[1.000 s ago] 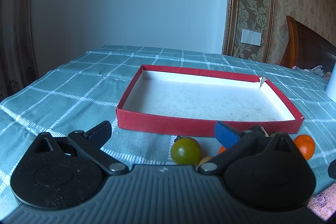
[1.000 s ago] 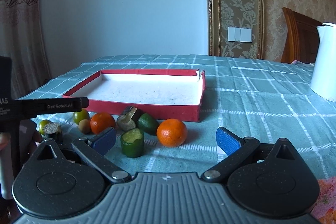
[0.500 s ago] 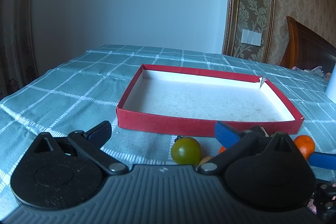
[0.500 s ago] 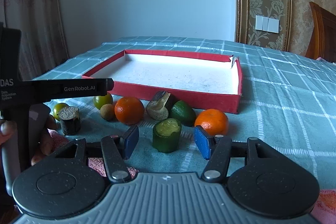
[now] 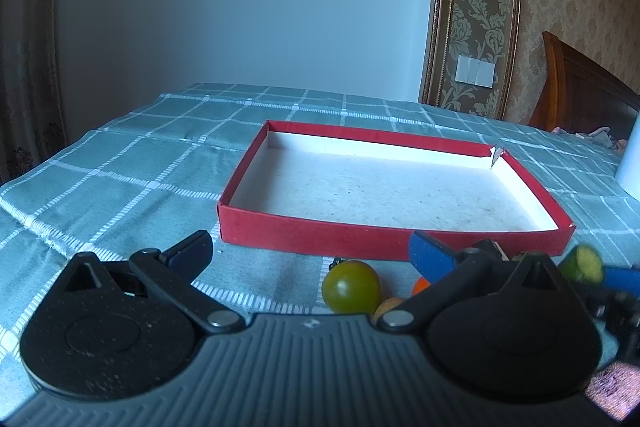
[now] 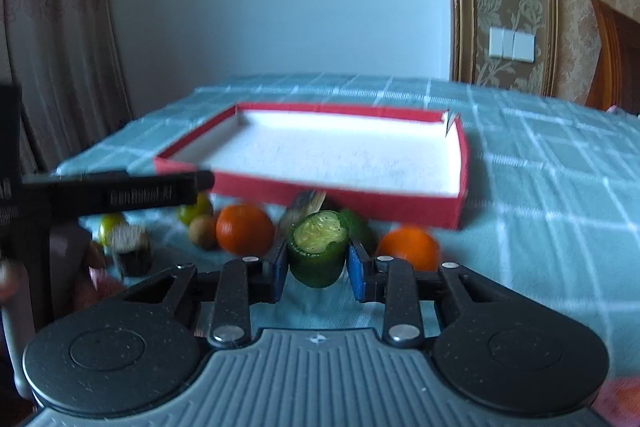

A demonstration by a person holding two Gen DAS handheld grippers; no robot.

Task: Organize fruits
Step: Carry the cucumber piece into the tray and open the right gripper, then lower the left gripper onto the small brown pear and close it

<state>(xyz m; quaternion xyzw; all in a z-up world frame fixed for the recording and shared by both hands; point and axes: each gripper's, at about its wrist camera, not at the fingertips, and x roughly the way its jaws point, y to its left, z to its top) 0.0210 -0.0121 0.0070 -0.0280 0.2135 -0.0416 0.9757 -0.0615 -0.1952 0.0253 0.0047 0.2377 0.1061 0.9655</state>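
1. Right gripper (image 6: 317, 277) is clamped on the green piece (image 6: 319, 247), at 6 o'clock from the tray (image 6: 460, 183).
2. Left gripper (image 5: 308, 251) stands apart, empty.
3. Risk: the rounded piece may slip from the pads and miss the tray.

Tablecloth (image 5: 132, 187): woven cloth, matt. Box (image 5: 280, 231): red paper outside, speckled white inside. Tomato (image 5: 351, 286): smooth, glossy.

A blurred "GenRobot.AI" runs along the black bar (image 6: 120, 191) left of and beyond the right jaws. Nothing else is readable.
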